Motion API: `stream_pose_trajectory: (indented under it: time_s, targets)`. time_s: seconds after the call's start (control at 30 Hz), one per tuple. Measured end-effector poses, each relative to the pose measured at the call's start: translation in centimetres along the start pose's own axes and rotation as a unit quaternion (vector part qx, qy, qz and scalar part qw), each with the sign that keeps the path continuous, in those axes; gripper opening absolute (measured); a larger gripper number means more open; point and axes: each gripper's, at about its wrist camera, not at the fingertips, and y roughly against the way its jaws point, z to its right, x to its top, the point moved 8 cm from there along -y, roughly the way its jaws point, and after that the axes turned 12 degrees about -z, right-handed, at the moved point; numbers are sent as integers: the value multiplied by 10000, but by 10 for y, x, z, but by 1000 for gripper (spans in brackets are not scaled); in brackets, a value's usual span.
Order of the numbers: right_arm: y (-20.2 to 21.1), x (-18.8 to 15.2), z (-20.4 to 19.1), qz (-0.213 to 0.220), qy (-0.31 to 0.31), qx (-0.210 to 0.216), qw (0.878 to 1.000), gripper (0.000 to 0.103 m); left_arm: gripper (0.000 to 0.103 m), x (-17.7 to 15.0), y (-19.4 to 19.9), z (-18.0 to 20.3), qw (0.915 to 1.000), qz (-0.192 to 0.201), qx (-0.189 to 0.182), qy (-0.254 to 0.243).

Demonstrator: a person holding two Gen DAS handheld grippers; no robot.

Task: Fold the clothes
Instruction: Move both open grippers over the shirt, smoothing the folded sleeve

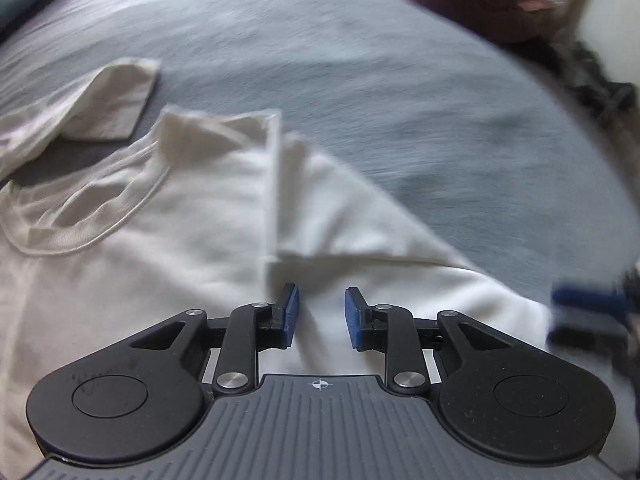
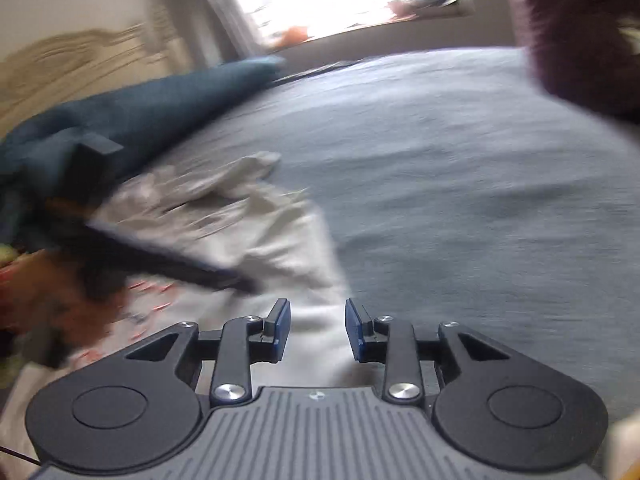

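White T-shirt [image 1: 168, 248]: lying across the grey-blue bedsheet [image 1: 400, 100], filling the lower left and centre of the left wrist view. Its neckline is showing at mid left; one sleeve is folded inward over the chest, its straight edge running down the centre of the frame. A second sleeve is sticking out at upper left. The shirt's lower part is running out of frame behind the tool body.

Left gripper [image 1: 322, 316]: hovering just above the shirt, blue pads spread apart, nothing between them.

Right gripper [image 2: 318, 330]: jaws standing spread, pinching nothing, hanging over the shirt's right edge [image 2: 280, 248] where it is meeting the sheet. In the left view it is appearing only as a blue and black smear at the right edge.

Teal pillow [image 2: 140, 116]: lying at upper left of the right wrist view, blurred.

Dark maroon object [image 2: 580, 40]: sitting at upper right, cut off, too smeared to identify.

Dark streak crossing the left of the right wrist view: too blurred to identify.
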Motion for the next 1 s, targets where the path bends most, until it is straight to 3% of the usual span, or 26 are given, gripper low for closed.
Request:
stream_pose_trajectory:
  time_s: [0.07,0.1,0.13,0.2,0.3,0.37,0.57,0.67,0.73,0.83,0.87,1.0]
  targets:
    - [-28,-11,8,-515,-45,-224,9984,27,25,1,5,-4,9998,80,-72,195]
    - [-34,-17,15,-670,-53,-505,9965,9,25,1,11,-4,9996,120,-69,251]
    - [-37,-21,21,-797,-66,-752,9940,6,25,1,18,-3,9994,178,-81,274]
    - [-18,-16,17,-664,-145,-797,9945,12,25,-5,35,1,9993,278,-174,186]
    - [8,-9,-5,-506,263,-855,9947,13,25,-26,61,10,9985,207,-492,96]
    - [12,-12,-19,-657,439,-777,9938,13,25,-51,78,24,9972,45,-745,-56]
    - [-4,-37,-58,-1275,756,-376,9882,13,26,-148,76,61,9858,-923,-1255,-625]
    - [-16,-75,-63,-1826,877,-528,9778,13,26,-204,66,75,9755,-1449,-1238,-1101]
    - [-2,-99,-63,-1941,978,-811,9727,13,26,-232,62,77,9713,-1656,-1148,-1267]
    - [20,-116,-69,-2072,933,-1121,9674,13,26,-255,64,72,9721,-1638,-1122,-1252]
    - [28,-117,-74,-2078,890,-1180,9669,13,26,-258,65,69,9729,-1619,-1146,-1191]
    - [21,-92,-116,-1496,888,-711,9822,13,26,-260,61,58,9778,-1520,-1159,-855]
